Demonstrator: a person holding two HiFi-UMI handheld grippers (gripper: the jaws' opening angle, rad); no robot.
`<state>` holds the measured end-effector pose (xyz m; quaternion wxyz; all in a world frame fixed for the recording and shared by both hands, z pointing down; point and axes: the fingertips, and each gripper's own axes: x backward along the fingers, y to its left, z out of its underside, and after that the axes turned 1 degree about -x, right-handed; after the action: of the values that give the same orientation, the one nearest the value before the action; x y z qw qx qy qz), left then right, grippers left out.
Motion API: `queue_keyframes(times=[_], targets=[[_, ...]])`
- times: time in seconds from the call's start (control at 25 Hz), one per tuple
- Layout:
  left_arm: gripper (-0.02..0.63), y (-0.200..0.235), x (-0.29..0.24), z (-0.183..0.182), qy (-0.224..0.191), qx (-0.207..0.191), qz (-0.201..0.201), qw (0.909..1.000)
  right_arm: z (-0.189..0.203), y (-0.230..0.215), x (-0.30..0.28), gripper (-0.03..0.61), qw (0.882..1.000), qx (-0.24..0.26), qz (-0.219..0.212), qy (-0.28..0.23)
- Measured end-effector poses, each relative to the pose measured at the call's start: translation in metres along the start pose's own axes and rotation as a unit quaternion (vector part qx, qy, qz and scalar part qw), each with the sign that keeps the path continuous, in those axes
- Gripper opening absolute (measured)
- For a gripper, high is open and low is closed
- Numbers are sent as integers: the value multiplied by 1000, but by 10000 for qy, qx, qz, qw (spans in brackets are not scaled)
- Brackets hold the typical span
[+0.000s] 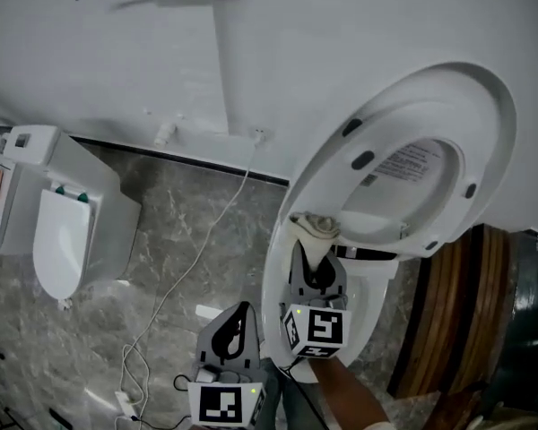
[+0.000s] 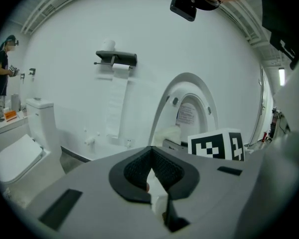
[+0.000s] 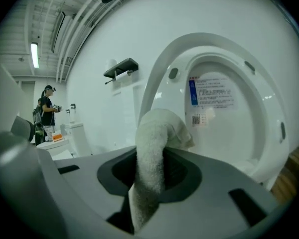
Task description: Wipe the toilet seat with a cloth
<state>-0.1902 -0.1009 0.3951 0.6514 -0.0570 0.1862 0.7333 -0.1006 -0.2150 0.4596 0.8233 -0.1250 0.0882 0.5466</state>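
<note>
The white toilet seat and lid (image 1: 412, 150) stand raised against the wall, above the bowl rim (image 1: 273, 307). My right gripper (image 1: 316, 262) is shut on a pale rolled cloth (image 1: 315, 228), whose tip lies against the raised seat's lower left edge. In the right gripper view the cloth (image 3: 157, 133) sticks up out of the gripper (image 3: 150, 176) in front of the seat ring (image 3: 157, 81). My left gripper (image 1: 239, 328) hangs lower and to the left of the bowl, shut and empty. In its own view that gripper (image 2: 150, 172) points toward the seat (image 2: 189, 91).
A second toilet (image 1: 63, 218) stands at the left on the grey marbled floor. A white cable (image 1: 193, 258) trails across the floor. A paper holder (image 2: 117, 59) is on the wall. Wooden slats (image 1: 457, 312) stand right of the bowl. A person (image 2: 0, 68) stands far left.
</note>
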Motion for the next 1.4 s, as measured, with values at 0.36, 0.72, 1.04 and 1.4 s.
queue_keyframes(times=[0.36,0.72,1.04,1.4], targets=[[9,-34,-11,-88,-328,10,311,9990,-144,-39,-15,89,9988,-210,264,-362],[9,-108,-30,-151,-509,-153,883,9947,-241,-102,-2,89,9952,-512,509,-665],[9,-165,-54,-183,-529,-349,1259,9900,-262,-201,25,89,9850,-1101,1141,-685],[54,-218,-113,-198,188,-611,2414,9683,-263,-234,72,89,9841,-1413,840,-679]])
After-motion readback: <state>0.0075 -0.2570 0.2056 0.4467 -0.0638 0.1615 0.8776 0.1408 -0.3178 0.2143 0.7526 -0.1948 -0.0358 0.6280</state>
